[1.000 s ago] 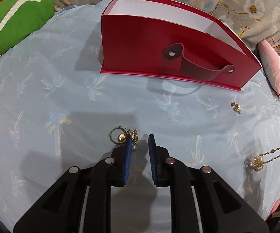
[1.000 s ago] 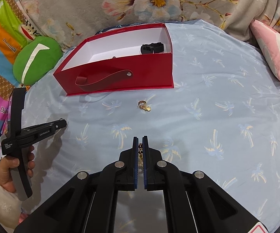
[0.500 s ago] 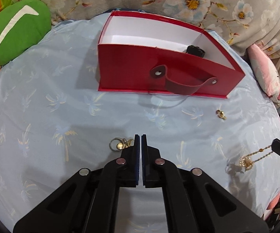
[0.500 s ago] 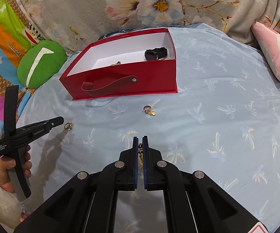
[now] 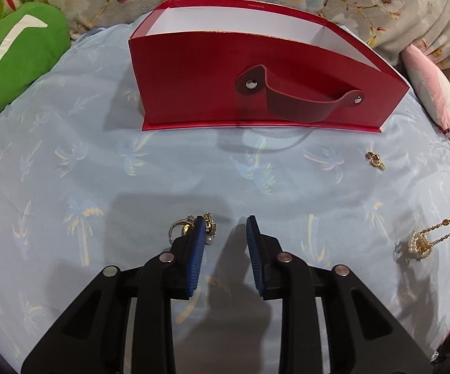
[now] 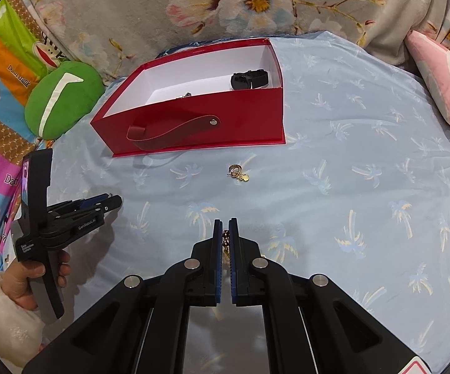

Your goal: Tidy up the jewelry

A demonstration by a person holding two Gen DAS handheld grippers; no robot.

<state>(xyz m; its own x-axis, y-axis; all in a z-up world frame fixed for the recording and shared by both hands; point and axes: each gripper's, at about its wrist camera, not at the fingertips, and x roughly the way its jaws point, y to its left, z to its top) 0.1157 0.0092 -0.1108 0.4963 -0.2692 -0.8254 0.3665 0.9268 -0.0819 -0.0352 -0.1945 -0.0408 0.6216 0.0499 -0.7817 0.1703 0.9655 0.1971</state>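
Observation:
A red box (image 5: 212, 84) with a strap handle stands at the back; in the right wrist view the box (image 6: 225, 118) holds a black watch (image 6: 249, 79) and a small silver piece (image 6: 185, 95). My left gripper (image 5: 223, 224) is open, low over the cloth, its left finger touching a cluster of gold rings and earrings (image 5: 193, 229). My right gripper (image 6: 225, 227) is shut on a gold chain necklace (image 6: 225, 240), which hangs with a pearl pendant in the left wrist view (image 5: 421, 244). A gold earring (image 5: 374, 159) lies near the box, and shows in the right wrist view (image 6: 237, 173).
A blue palm-print cloth (image 6: 365, 187) covers the round surface. A green cushion (image 5: 13, 56) lies at the back left and a pink pillow (image 6: 440, 78) at the right. Floral fabric lies behind the box.
My left gripper was open, shut half a second ago away from the ring cluster, and now stands open again beside it, closer to the box. The right gripper stays shut on the necklace.

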